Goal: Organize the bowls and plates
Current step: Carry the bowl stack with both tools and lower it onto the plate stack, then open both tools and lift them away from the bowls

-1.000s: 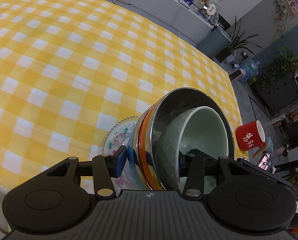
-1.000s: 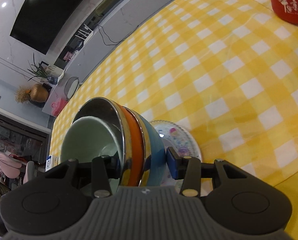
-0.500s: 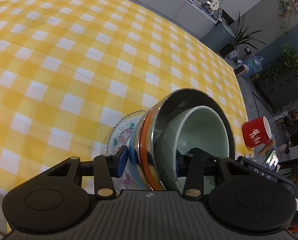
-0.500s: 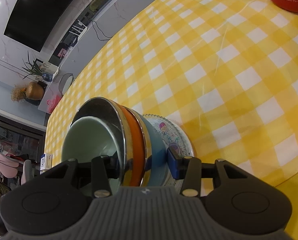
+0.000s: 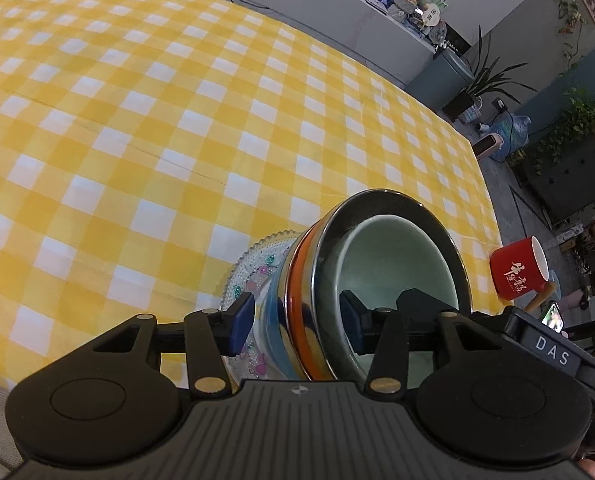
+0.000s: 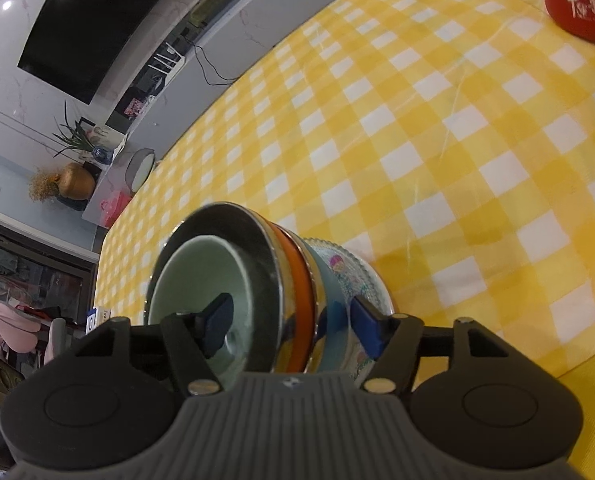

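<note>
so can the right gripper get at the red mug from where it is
Probably not yet: the right gripper straddles the rims of the stacked bowls, jaws just opened; the red mug stands well across the checked tablecloth.

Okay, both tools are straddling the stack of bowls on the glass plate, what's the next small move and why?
Probably draw both tools straight back off the stack. The left tool and right tool have just been opening, and their pads stand clear of the nested bowls, which sit on the glass plate on the yellow checked cloth. The stack looks set down.
</note>
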Demonstrator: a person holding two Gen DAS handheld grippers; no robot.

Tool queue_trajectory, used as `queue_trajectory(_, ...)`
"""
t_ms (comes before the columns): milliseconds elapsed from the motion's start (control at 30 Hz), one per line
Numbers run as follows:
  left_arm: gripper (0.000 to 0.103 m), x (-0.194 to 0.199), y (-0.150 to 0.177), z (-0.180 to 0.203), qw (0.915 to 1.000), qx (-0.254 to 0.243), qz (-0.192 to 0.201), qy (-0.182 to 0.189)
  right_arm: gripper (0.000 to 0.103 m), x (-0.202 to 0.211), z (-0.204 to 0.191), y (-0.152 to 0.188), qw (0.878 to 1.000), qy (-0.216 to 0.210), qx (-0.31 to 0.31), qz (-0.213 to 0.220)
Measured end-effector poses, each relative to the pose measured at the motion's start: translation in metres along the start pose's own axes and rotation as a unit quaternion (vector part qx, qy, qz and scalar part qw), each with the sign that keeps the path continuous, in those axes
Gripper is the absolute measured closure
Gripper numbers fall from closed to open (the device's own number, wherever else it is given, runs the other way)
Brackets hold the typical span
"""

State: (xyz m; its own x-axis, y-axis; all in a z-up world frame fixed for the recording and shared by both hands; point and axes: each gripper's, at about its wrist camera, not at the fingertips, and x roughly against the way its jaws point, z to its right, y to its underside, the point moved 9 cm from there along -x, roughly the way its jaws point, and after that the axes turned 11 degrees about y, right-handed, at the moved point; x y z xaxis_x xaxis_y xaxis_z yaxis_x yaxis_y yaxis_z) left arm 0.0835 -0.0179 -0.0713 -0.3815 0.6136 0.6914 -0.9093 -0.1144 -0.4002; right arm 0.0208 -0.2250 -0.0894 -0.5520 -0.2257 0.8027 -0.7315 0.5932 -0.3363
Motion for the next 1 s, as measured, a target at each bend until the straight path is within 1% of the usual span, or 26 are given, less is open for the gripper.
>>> queue_trajectory(133, 0.046, 0.016, -0.004, 0.01, 0.9995, -0.025, 0.02, 0.001, 0.032, 0.011, -0.005, -0.003, 0.999, 0.015, 0.025, 0.028)
queue_trajectory(200, 0.046, 0.028, -0.007, 0.017, 0.998, -0.049, 0.039, -0.009, 0.032, 0.022, -0.01, -0.006, 0.998, 0.019, 0.037, 0.05)
queue_trajectory(267, 0.046, 0.044, -0.01, 0.025, 0.9947, -0.078, 0.064, -0.022, 0.03, 0.036, -0.016, -0.008, 0.995, 0.024, 0.054, 0.077)
queue_trajectory(333, 0.046, 0.061, -0.011, 0.033, 0.989, -0.11, 0.093, -0.036, 0.029, 0.052, -0.025, -0.009, 0.991, 0.028, 0.073, 0.109)
queue_trajectory(400, 0.046, 0.079, -0.011, 0.044, 0.9799, -0.149, 0.124, -0.047, 0.027, 0.069, -0.034, -0.008, 0.985, 0.03, 0.095, 0.142)
queue_trajectory(467, 0.046, 0.096, -0.008, 0.054, 0.9676, -0.19, 0.154, -0.061, 0.025, 0.087, -0.041, -0.004, 0.977, 0.032, 0.119, 0.174)
queue_trajectory(600, 0.046, 0.122, 0.006, 0.072, 0.9367, -0.269, 0.203, -0.095, 0.025, 0.119, -0.05, 0.009, 0.959, 0.04, 0.164, 0.229)
queue_trajectory(667, 0.046, 0.131, 0.013, 0.079, 0.9215, -0.297, 0.222, -0.115, 0.025, 0.132, -0.05, 0.017, 0.95, 0.045, 0.179, 0.25)
queue_trajectory(700, 0.046, 0.136, 0.017, 0.081, 0.9153, -0.307, 0.23, -0.122, 0.025, 0.138, -0.049, 0.021, 0.946, 0.049, 0.186, 0.259)
queue_trajectory(767, 0.044, 0.141, 0.023, 0.084, 0.9069, -0.318, 0.243, -0.132, 0.024, 0.146, -0.047, 0.03, 0.94, 0.057, 0.198, 0.272)
queue_trajectory(900, 0.043, 0.147, 0.036, 0.083, 0.8969, -0.332, 0.249, -0.153, 0.023, 0.152, -0.041, 0.049, 0.933, 0.07, 0.215, 0.281)
queue_trajectory(967, 0.037, 0.149, 0.043, 0.08, 0.8888, -0.342, 0.252, -0.173, 0.023, 0.15, -0.04, 0.061, 0.93, 0.076, 0.226, 0.278)
queue_trajectory(1000, 0.036, 0.149, 0.046, 0.08, 0.8865, -0.344, 0.252, -0.18, 0.022, 0.149, -0.038, 0.069, 0.929, 0.079, 0.233, 0.277)
